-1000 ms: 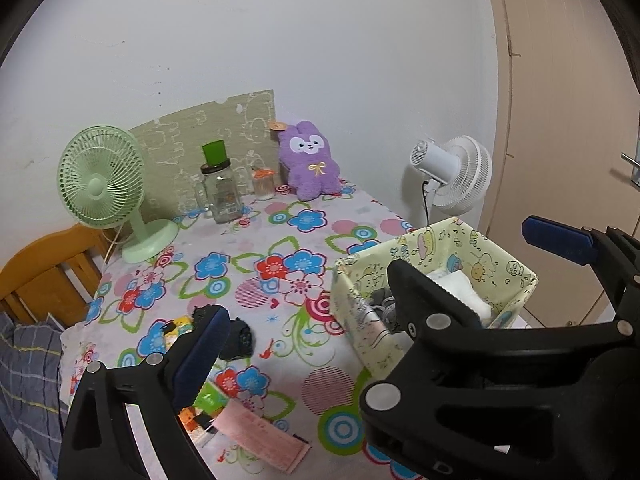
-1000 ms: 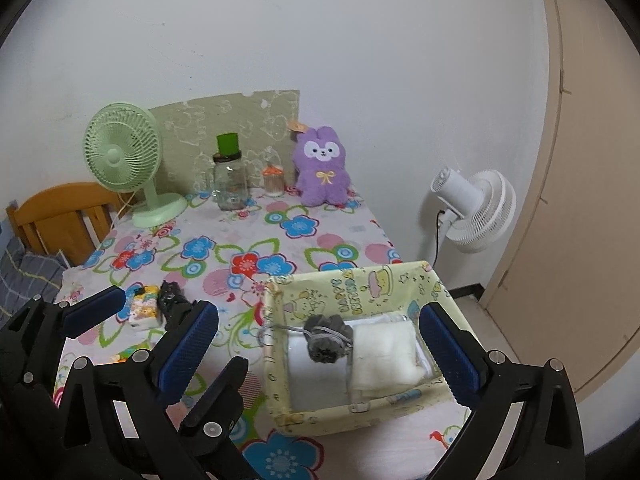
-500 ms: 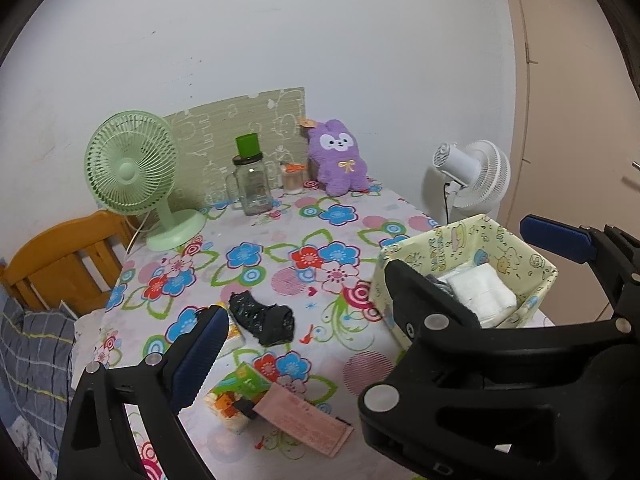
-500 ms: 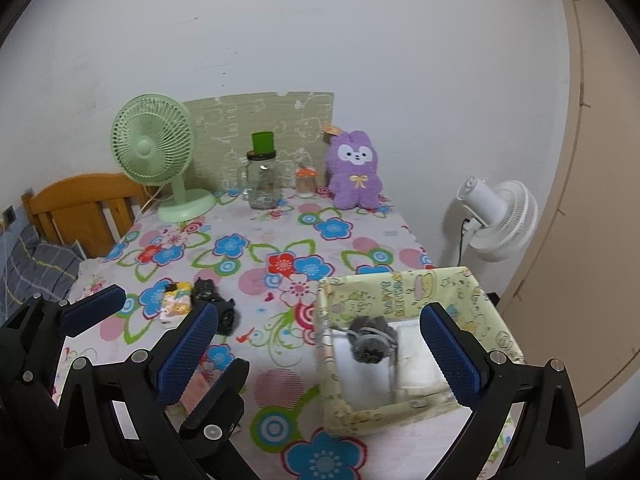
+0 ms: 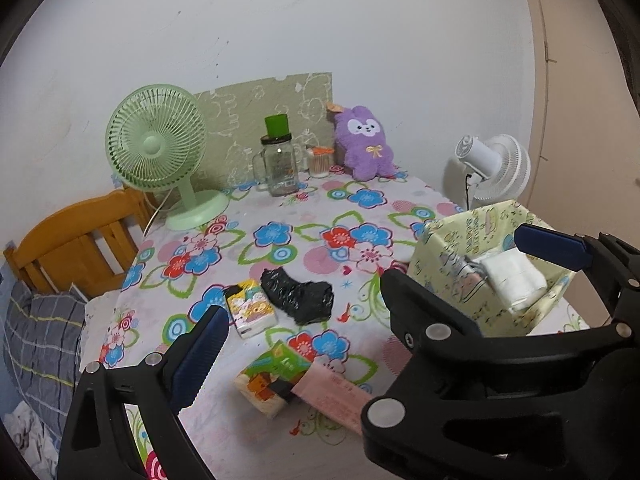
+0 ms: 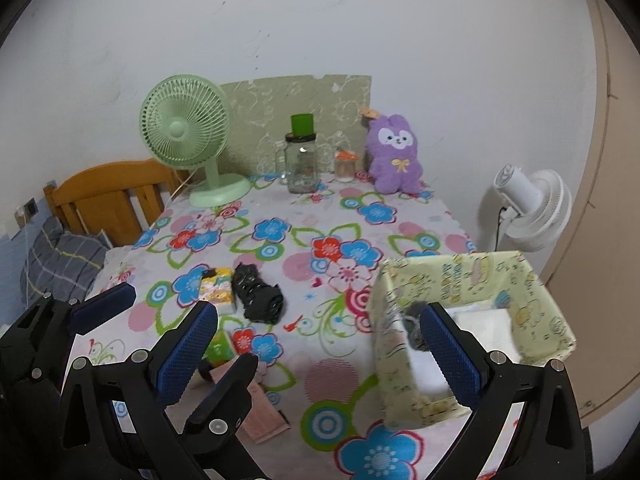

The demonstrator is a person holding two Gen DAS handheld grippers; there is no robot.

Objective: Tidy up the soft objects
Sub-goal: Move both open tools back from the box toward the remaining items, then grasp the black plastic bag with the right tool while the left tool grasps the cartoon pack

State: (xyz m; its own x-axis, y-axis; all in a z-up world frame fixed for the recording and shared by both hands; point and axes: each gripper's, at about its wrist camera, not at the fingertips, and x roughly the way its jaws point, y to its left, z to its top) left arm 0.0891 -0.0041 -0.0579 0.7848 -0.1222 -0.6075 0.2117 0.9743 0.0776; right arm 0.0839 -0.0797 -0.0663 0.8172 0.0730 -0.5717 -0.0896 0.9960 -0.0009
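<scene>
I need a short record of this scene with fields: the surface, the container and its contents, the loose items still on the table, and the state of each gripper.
surface: table with flowered cloth
container: yellow fabric box, at the table's right edge
contents: folded white cloths and a grey item
loose items: black bundle, two tissue packs, pink pack
left gripper: open, empty
right gripper: open, empty

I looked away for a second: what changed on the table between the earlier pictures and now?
Both cameras pulled back and up, so more of the table shows. Left gripper and right gripper stayed open and empty. The black bundle, tissue packs and yellow bin did not move.
</scene>
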